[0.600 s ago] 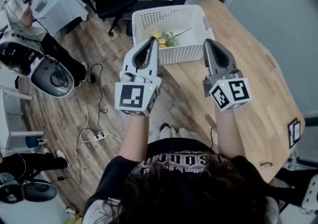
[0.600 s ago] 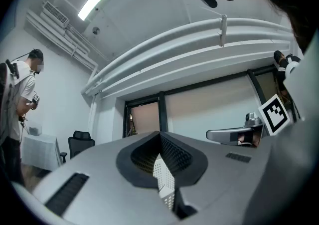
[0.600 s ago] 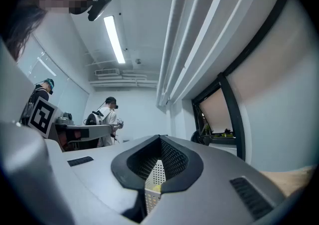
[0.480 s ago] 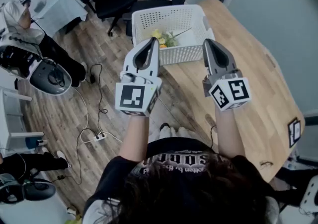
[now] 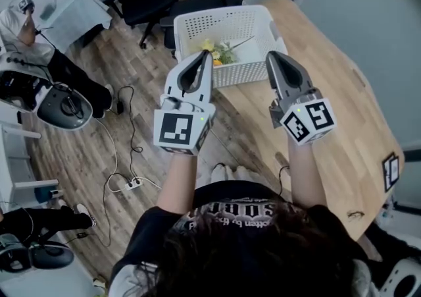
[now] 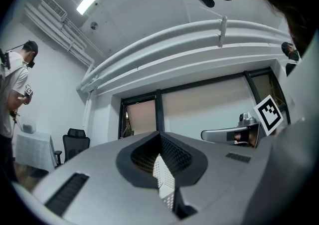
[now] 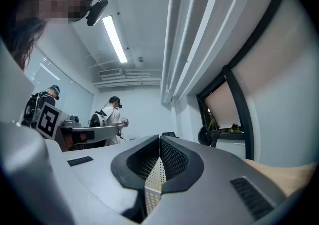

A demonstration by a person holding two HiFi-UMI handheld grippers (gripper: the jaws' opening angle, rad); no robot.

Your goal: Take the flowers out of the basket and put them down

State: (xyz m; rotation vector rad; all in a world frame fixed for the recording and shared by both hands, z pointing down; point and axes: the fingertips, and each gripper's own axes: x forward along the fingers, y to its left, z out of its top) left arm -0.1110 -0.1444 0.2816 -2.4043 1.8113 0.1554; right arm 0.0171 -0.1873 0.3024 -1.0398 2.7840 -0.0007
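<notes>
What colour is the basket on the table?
The basket is white with perforated walls; the head view shows it best.

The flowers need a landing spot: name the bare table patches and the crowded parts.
Free: the wooden table between the white basket and the person, right of the right tool, out to the small card. Crowded: inside the basket, around the flowers.

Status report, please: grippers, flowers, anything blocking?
Left hand-held gripper shut, empty; right hand-held gripper shut, empty. Yellow flowers with green leaves in white perforated plastic basket, untouched. Nothing blocking.
</notes>
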